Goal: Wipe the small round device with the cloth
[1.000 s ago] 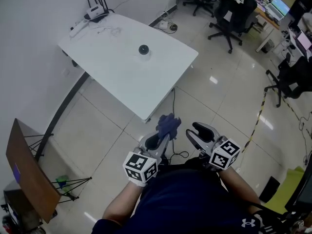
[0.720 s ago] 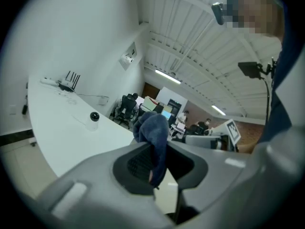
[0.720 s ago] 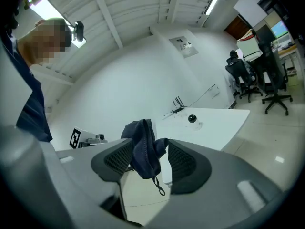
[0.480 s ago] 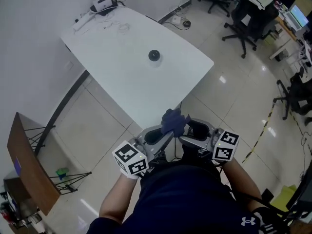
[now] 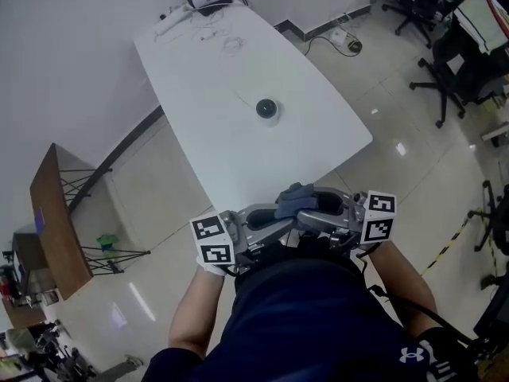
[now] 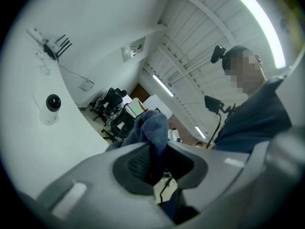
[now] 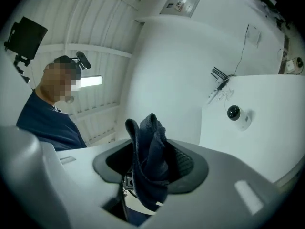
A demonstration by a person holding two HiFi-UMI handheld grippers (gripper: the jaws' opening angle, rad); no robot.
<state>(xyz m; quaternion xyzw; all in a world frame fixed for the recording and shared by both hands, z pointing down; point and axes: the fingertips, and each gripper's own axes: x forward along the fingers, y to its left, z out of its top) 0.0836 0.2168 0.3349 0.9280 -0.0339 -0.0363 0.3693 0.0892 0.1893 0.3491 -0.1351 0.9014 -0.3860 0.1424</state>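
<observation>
**Item 1, cloth (image 5: 296,200).** Dark blue, bunched, held in front of the person's body above the floor, short of the worktop's near edge. It does not touch the device.

**Item 2, left claw (image 5: 280,218).** Clamped tight on the cloth, with a fold standing up out of the pads.

**Item 3, right claw (image 5: 316,216).** Its jaws have just been closing and the cloth stands between them. A dark gap shows on 1 side, so the pads do not appear to pinch it yet. Its tip meets the left claw's tip.

**Item 4, small round device (image 5: 266,108).** White body with a black dome, upright near the middle of the worktop (image 5: 231,153). It is untouched and well apart from both claws.

**Change noted.** The right claw takes a 2nd hold on the cloth. This probably spreads or regrips it before wiping, which has not begun.

**Against the frame 1 second back.**
- The right claw was empty then and stood apart beside the left; now the 2 claws converge on the cloth.
- The cloth stood higher above the left claw then; now it sits between the 2 claws.
- The worktop's near edge lies closer to the claws in the head view.
- The device keeps its spot on the worktop.
</observation>
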